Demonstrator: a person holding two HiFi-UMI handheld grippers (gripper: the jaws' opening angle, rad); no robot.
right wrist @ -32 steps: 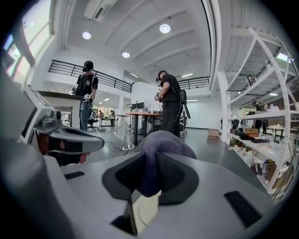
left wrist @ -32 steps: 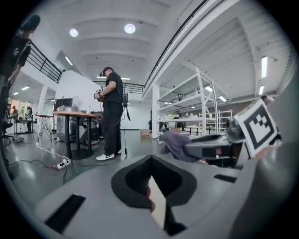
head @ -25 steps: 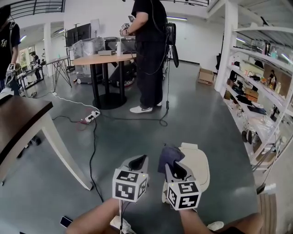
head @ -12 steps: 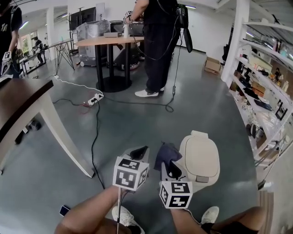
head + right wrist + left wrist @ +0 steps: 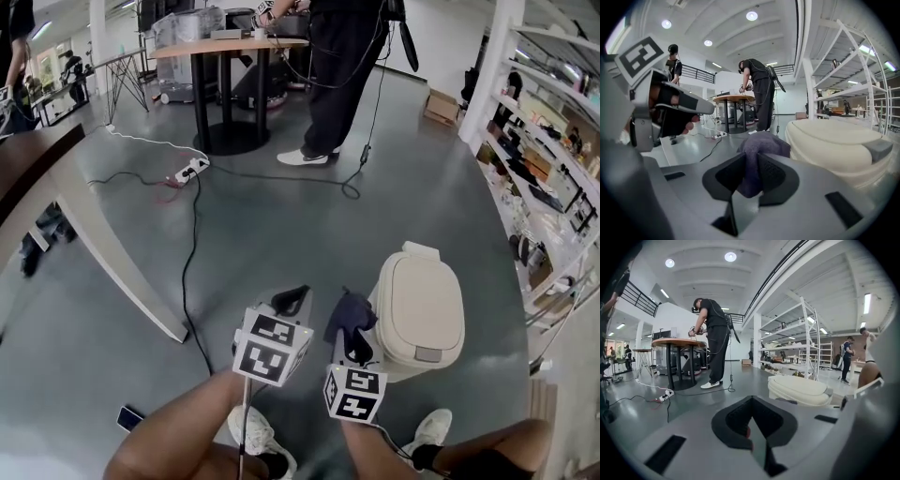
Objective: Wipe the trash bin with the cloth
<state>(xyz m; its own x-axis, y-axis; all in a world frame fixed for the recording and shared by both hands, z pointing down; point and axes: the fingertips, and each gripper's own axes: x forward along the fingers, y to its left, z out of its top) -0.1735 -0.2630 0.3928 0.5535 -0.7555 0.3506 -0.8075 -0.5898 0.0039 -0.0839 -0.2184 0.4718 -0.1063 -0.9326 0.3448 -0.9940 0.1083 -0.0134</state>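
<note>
A cream trash bin with its lid down stands on the grey floor, to the right of both grippers. My right gripper is shut on a dark purple cloth, which hangs against the bin's left side. In the right gripper view the cloth bunches up out of the jaws of my right gripper, with the bin close on the right. My left gripper hovers just left of the cloth, shut and empty. The left gripper view shows my left gripper closed, with the bin ahead to the right.
A dark table's slanted white leg is at the left, with a black cable and a power strip on the floor. A person stands at a round table beyond. Shelving lines the right. A phone lies near my feet.
The head view has tipped further down and nearer the bin. The right gripper and cloth, earlier over the bin's left edge, now sit against its left side. Both grippers stay shut.
</note>
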